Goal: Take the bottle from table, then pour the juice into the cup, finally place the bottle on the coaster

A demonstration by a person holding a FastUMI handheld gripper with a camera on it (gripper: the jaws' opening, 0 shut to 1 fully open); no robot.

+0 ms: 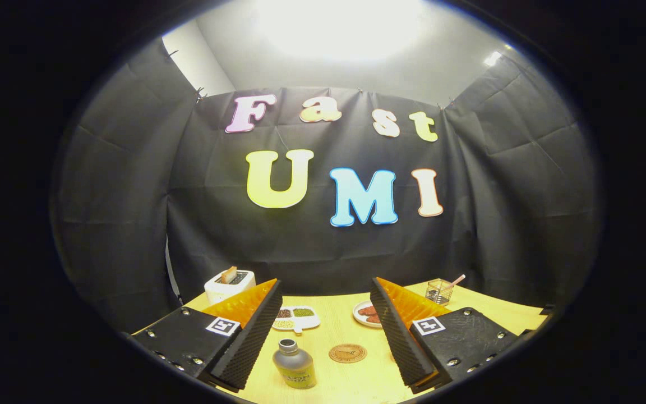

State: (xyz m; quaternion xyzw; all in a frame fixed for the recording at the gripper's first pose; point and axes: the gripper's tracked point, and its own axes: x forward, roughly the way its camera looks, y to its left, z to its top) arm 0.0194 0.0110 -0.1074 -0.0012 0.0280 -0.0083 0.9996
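While the fingers (261, 331) gape, the bottle (294, 365) stands between them.

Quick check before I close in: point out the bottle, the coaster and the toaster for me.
bottle (295, 367), gripper view, on its body, between the open fingers.
coaster (347, 353), gripper view, on its round top face.
toaster (227, 286), gripper view, on its white front.

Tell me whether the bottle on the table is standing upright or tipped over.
Upright. The bottle stands on its base on the table, cap pointing up, between the open tongs, untouched by either finger.
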